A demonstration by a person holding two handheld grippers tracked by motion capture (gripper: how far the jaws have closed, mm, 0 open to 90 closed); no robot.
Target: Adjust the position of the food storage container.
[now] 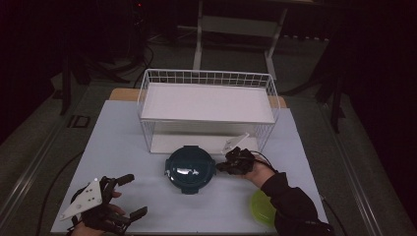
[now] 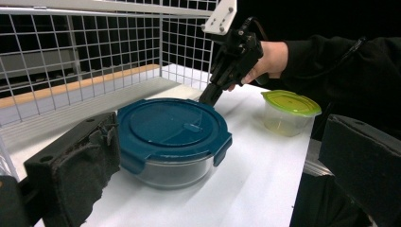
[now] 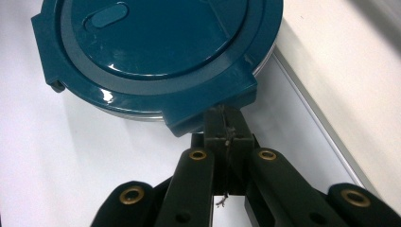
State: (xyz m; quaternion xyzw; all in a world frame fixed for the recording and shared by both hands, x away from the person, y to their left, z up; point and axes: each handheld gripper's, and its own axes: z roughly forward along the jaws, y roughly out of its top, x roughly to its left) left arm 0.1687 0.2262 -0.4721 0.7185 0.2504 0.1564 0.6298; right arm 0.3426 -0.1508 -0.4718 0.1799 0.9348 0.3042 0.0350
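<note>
Round glass container with a dark teal clip lid (image 1: 190, 168), flat on the counter (image 1: 118, 147), directly ahead of the right gripper (image 1: 222, 166) and touching its tip. Right fingers (image 3: 222, 127) pressed together, tips up against a side tab of the lid at its edge; hard to tell from the right gripper view whether anything is pinched between them or merely pushed. Hand (image 1: 256, 173) and dark sleeve behind those fingers, angled in from the near right corner.

Left gripper (image 1: 132, 195) well short of the container, near the counter's front left, fingers (image 2: 75, 170) spread wide with nothing between them. From the left gripper view: container (image 2: 172, 142) just beyond the left-hand finger, right gripper (image 2: 210, 97) farther off at the lid's far rim.

Small clear tub with a green lid (image 2: 288, 112) behind and to the side of the right fingers, apart from the teal lid, partly under the sleeve in the high view.

White wire shelf rack (image 1: 206, 93) beyond both sets of fingers, its front edge just past the container.
</note>
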